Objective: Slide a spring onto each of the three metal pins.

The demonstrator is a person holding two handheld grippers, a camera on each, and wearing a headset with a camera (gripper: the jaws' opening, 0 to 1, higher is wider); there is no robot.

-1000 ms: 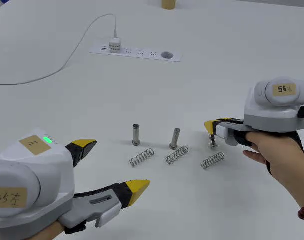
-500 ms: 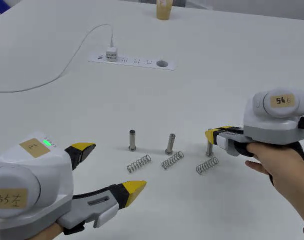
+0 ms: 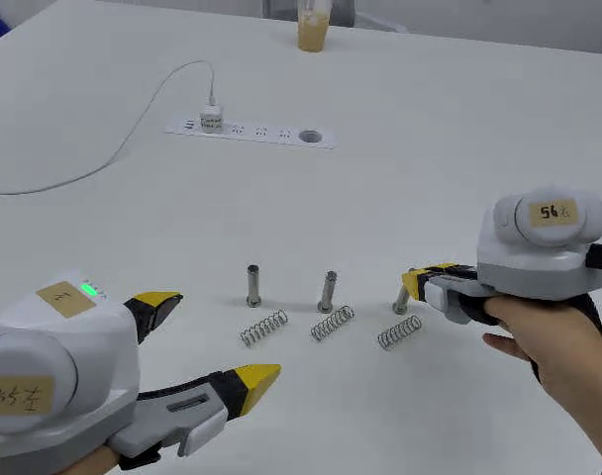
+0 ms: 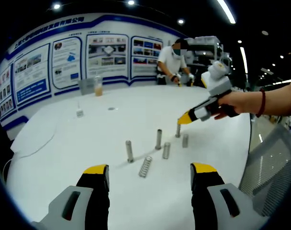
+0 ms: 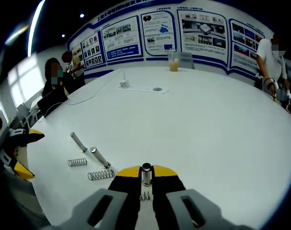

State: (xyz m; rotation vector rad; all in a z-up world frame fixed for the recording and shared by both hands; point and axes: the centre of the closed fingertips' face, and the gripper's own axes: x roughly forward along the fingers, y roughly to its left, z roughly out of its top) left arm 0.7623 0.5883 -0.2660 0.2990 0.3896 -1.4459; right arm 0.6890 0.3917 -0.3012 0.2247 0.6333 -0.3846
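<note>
Head view: the right claw [image 3: 413, 283] is gripping the top of the right pin [image 3: 400, 305], probably to steady it upright for threading. The left claw [image 3: 207, 339] is hovering wide open and empty at 7 o'clock of the row, probably free to fetch a spring. The left pin [image 3: 252, 285] and middle pin [image 3: 328, 292] are standing bare on the worktop [image 3: 430, 148]. Three springs [image 3: 333, 323] are lying loose, one at 6 o'clock of each pin, and none is threaded yet. A power strip [image 3: 250, 132], its cable [image 3: 133, 129] and a cup [image 3: 313, 25] are sitting far off at 12 o'clock, out of the way.

Left gripper view: the parted jaws are framing the row. The left spring [image 4: 145, 166] is lying nearest at 12 o'clock, with nothing between. The right claw [image 4: 184, 118] is sitting on the right pin [image 4: 178, 130] at 1 o'clock. A person [image 4: 173, 64] is standing beyond the worktop.

Right gripper view: the jaws are pinching the right pin [image 5: 146, 173], with the right spring [image 5: 145, 195] lying just beneath at 6 o'clock. Gripping the top is likely blocking the spring's way on. The left claw [image 5: 27, 154] is waiting at 9 o'clock.
</note>
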